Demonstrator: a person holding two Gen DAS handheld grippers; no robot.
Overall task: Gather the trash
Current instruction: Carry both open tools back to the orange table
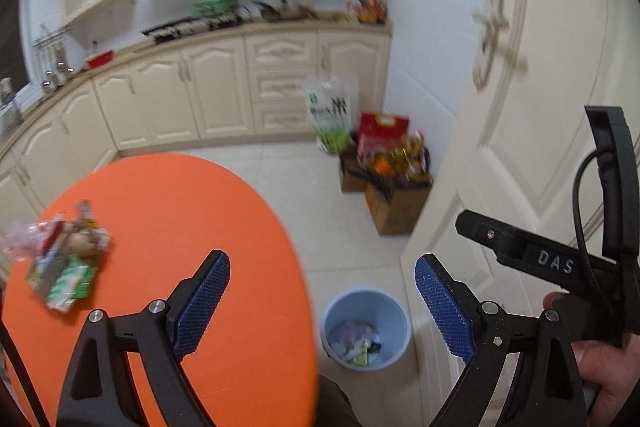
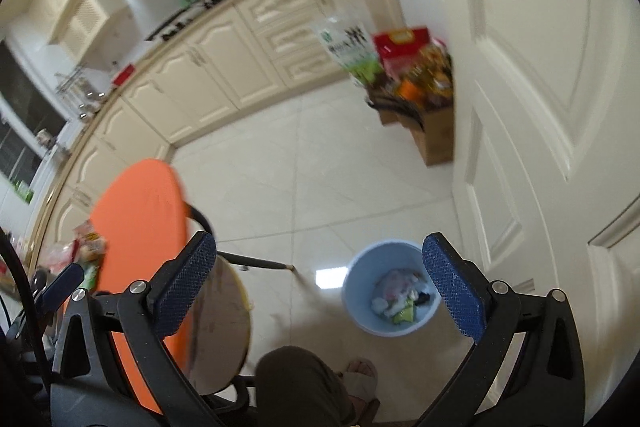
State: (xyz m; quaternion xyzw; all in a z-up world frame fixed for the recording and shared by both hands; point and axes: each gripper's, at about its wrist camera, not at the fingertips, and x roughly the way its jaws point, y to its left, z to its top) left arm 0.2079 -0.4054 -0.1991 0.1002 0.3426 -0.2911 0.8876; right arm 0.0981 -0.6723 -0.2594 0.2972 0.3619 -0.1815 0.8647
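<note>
A pile of crumpled wrappers and packets [image 1: 60, 259] lies on the round orange table [image 1: 180, 211], near its left edge. On the floor to the right of the table stands a light blue bin [image 1: 366, 327] with several bits of trash in it. My left gripper [image 1: 322, 267] hangs open and empty, one finger over the table and the other over the floor by the bin. My right gripper [image 2: 320, 247] is open and empty above the floor. The bin [image 2: 390, 287] lies just inside its right finger, far below. The trash pile [image 2: 88, 247] shows at the table's [image 2: 140, 227] left edge.
A white door [image 1: 520, 107] rises close on the right. Cardboard boxes of groceries [image 1: 396, 179] and a green bag [image 1: 332, 115] stand in the corner by cream cabinets [image 1: 200, 95]. A round stool [image 2: 224, 323] sits under the table. The person's knee [image 2: 300, 379] and slippered foot [image 2: 360, 375] are below.
</note>
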